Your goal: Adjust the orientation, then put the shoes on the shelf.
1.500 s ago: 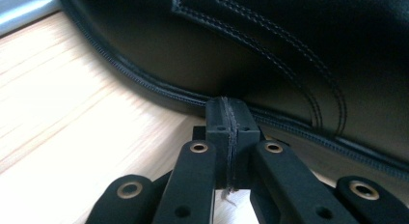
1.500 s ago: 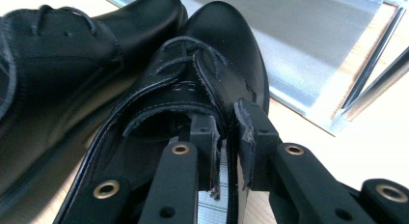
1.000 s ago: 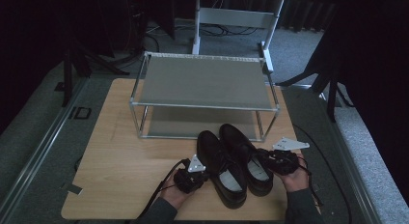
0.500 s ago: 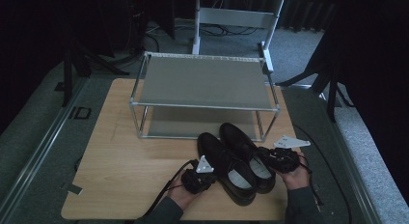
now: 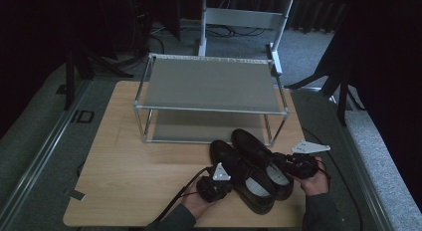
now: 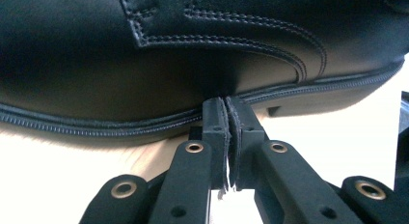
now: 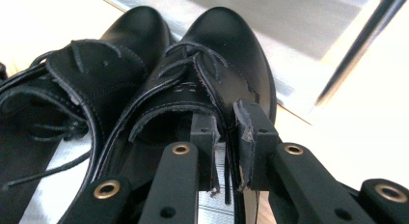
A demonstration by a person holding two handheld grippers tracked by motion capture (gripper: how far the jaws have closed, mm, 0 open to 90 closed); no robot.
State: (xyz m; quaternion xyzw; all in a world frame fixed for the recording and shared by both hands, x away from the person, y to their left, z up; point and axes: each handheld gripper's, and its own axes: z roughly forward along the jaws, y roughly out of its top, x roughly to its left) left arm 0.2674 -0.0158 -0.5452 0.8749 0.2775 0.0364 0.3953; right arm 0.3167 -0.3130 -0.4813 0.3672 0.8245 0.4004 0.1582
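Both shoes have slid nearer; left claw [image 6: 226, 105] pinched together, nudging the left shoe [image 6: 193, 55]; right claw [image 7: 226, 119] clamped on right shoe [image 7: 212, 74] collar for lifting to the rack [image 5: 209, 86].

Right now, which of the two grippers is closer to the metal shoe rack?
Right. The right gripper clamps the side of the right shoe, just in front of the rack. The left gripper sits farther back, its shut jaws against the left shoe.

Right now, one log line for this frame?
left claw: shut, at left shoe sole | right claw: gripping right shoe collar | rack: empty
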